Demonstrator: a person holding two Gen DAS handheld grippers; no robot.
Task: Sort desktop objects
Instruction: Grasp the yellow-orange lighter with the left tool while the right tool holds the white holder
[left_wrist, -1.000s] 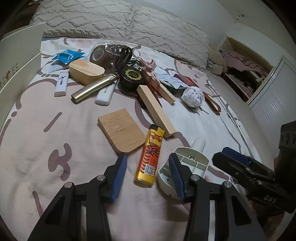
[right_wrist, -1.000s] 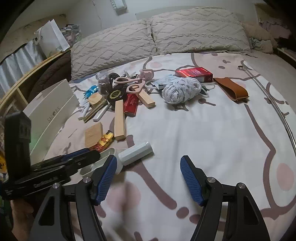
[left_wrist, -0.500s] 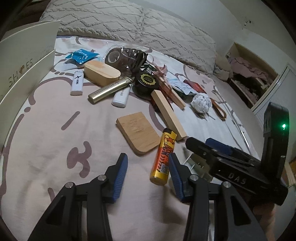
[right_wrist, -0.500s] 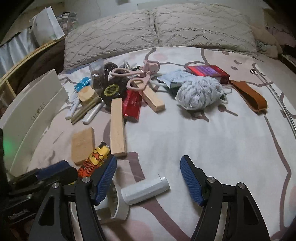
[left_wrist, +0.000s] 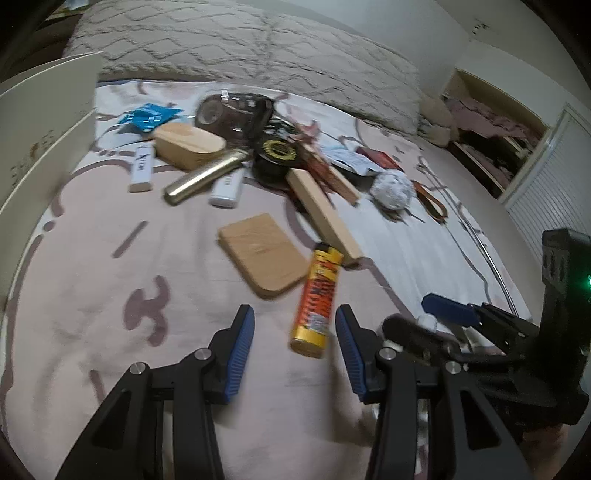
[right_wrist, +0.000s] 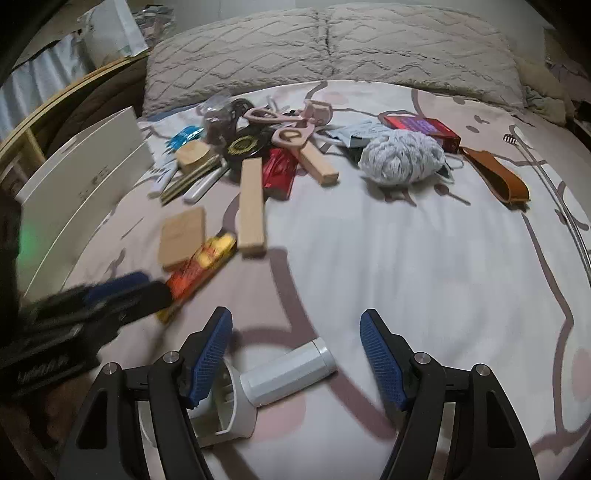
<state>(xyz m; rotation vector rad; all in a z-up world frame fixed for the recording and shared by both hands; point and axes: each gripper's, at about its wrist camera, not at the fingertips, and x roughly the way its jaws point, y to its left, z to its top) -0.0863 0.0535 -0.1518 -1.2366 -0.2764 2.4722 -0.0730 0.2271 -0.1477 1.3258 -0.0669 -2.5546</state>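
We take the orange lighter as our landmark. It lies on the bed straight ahead of the left tool. Its long axis runs away from that tool, leaning slightly right, and its near yellow end sits in the mouth of the jaws. The jaws stand apart and neither pad touches the lighter, so the left tool holds nothing.

Just right of the lighter's near end lies the white tube with a cup-shaped end. It sits between the jaws of the right tool, which are also spread and empty. The tube's long axis runs across that tool's opening, with the cup end by the left pad and the capped end pointing up and right. We judge that this grip would need the wrist turned or a bite across the tube's barrel.

The two tools are close together, so whichever closes first has little room on the side facing the other.

Touching the lighter's left flank is a flat wooden tile, and a long wooden block ends just beyond its far tip. The room on the lighter's left is tight. Well to the lighter's left stands a white box, with bare sheet between. Far right of the lighter, toward the yarn ball, the bed is open.
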